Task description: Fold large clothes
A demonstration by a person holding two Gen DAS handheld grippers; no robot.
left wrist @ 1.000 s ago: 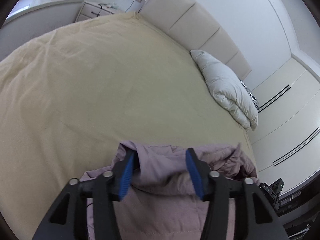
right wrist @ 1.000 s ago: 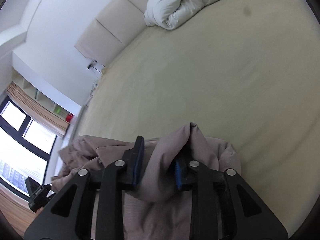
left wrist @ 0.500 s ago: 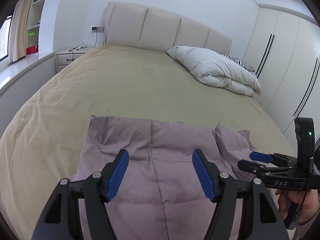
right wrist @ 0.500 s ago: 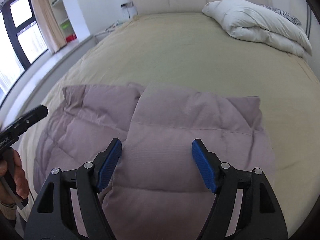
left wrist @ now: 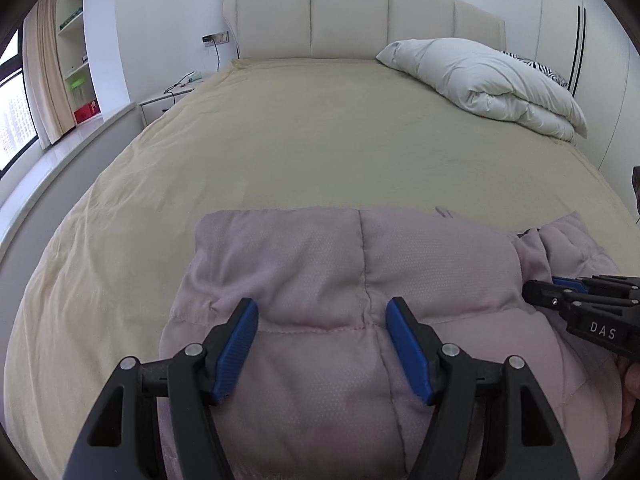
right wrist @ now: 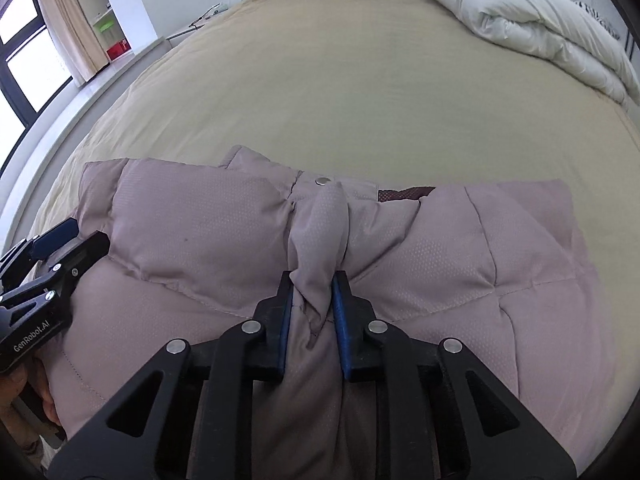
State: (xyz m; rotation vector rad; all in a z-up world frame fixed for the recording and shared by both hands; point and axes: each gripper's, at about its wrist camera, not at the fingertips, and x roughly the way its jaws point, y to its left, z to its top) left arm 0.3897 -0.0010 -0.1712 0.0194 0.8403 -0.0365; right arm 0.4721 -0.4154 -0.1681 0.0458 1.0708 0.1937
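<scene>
The jacket (right wrist: 440, 248), mauve, quilted and puffy, lies bunched at the bed's near edge. The right gripper (right wrist: 312, 304) is closing, its fingers pinching a raised fold of it. The left gripper (left wrist: 320, 344) is opening, its fingers released above the cloth. The tan bed (left wrist: 320, 140) beyond lies flat and free up to a white duvet (left wrist: 492, 80) by the headboard (left wrist: 352, 20).

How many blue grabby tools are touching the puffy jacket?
2. The left tool, jaws opening, sits over the puffy mauve quilted jacket; the right tool, jaws closing, pinches a fold at its middle. More may be hidden.
</scene>
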